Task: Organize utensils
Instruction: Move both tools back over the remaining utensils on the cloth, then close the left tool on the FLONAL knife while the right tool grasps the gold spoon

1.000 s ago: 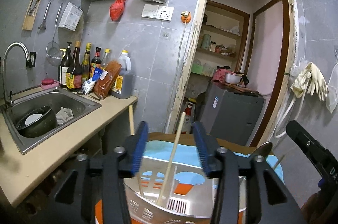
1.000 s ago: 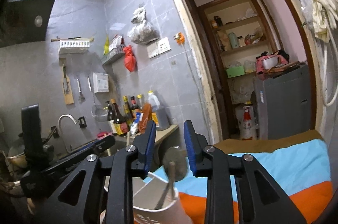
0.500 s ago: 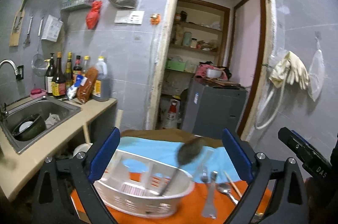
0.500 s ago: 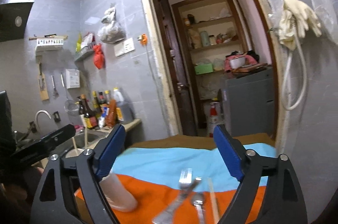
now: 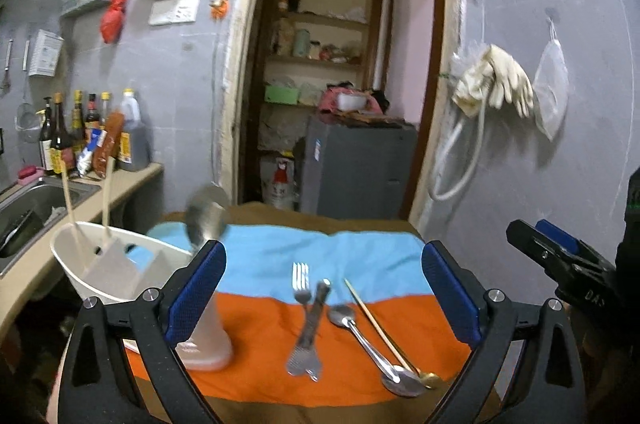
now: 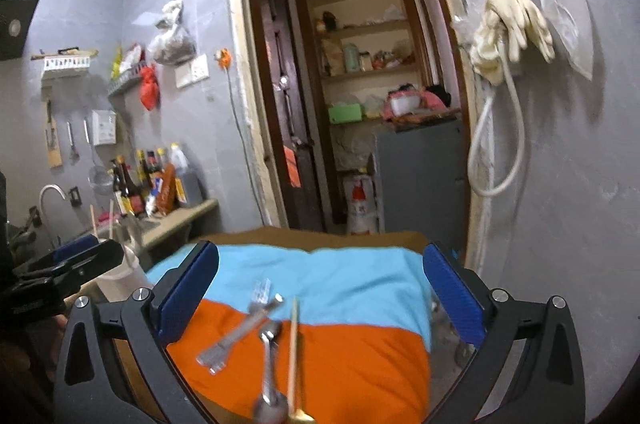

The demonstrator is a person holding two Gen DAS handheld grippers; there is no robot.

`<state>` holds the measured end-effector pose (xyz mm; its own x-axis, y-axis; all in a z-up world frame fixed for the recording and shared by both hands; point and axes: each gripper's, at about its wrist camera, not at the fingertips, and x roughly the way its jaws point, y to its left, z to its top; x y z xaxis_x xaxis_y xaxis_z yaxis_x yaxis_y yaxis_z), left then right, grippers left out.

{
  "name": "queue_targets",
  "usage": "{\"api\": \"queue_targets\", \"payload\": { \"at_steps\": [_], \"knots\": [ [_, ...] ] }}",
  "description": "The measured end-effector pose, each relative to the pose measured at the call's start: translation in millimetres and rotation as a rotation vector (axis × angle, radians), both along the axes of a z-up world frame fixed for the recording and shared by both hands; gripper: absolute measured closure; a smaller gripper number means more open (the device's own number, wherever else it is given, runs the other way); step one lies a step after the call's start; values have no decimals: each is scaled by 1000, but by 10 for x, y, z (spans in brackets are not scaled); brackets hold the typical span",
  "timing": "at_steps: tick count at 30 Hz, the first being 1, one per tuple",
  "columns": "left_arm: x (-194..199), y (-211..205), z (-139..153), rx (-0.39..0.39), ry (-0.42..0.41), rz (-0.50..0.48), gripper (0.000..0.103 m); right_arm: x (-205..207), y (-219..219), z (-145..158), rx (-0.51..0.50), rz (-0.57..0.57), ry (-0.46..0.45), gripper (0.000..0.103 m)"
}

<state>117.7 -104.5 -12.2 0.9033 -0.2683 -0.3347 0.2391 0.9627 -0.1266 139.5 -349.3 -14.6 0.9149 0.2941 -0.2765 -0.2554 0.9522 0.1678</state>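
Note:
A white utensil holder (image 5: pixel 104 264) stands at the left of the orange and blue cloth (image 5: pixel 280 328), holding two chopsticks (image 5: pixel 70 208) and a steel spoon (image 5: pixel 206 216). A fork (image 5: pixel 301 288), a second flat steel utensil (image 5: pixel 310 336), a spoon (image 5: pixel 360 336) and a gold-tipped chopstick (image 5: pixel 380 328) lie loose on the cloth. My left gripper (image 5: pixel 324 296) is open and empty above them. My right gripper (image 6: pixel 320 300) is open and empty over the same utensils (image 6: pixel 272 340). The holder shows at the left edge of the right wrist view (image 6: pixel 120 276).
A sink (image 5: pixel 24 208) and a counter with bottles (image 5: pixel 80 136) stand at the left. A doorway (image 5: pixel 340 84) with shelves and a grey cabinet (image 5: pixel 356 168) is behind the table. Gloves and a hose (image 5: pixel 492 84) hang on the right wall.
Both grippers have opened wide and pulled back from the holder. The views have swung right, so the loose utensils on the cloth now sit between the fingers.

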Motion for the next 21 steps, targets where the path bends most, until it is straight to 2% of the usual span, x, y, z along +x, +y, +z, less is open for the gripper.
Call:
{"api": "queue_targets", "payload": {
  "at_steps": [6, 12, 14, 15, 18, 20, 21],
  "knots": [
    [180, -223, -294, 45, 73, -3, 7, 125, -179, -302, -12, -12, 103, 0],
    [435, -300, -599, 104, 190, 11, 7, 325, -237, -623, 7, 5, 240, 0],
    [512, -309, -673, 133, 219, 20, 8, 402, -215, -706, -2, 23, 291, 6],
    [543, -317, -708, 145, 229, 24, 9, 432, -200, -731, -4, 38, 307, 14],
    [639, -339, -822, 166, 257, 21, 21, 508, -123, -808, -35, 65, 358, 26],
    [714, -367, -916, 191, 284, 17, 34, 548, -62, -861, -47, 94, 388, 32],
    [748, -373, -954, 199, 295, 14, 37, 563, -30, -893, -55, 106, 401, 36]
  ]
}}
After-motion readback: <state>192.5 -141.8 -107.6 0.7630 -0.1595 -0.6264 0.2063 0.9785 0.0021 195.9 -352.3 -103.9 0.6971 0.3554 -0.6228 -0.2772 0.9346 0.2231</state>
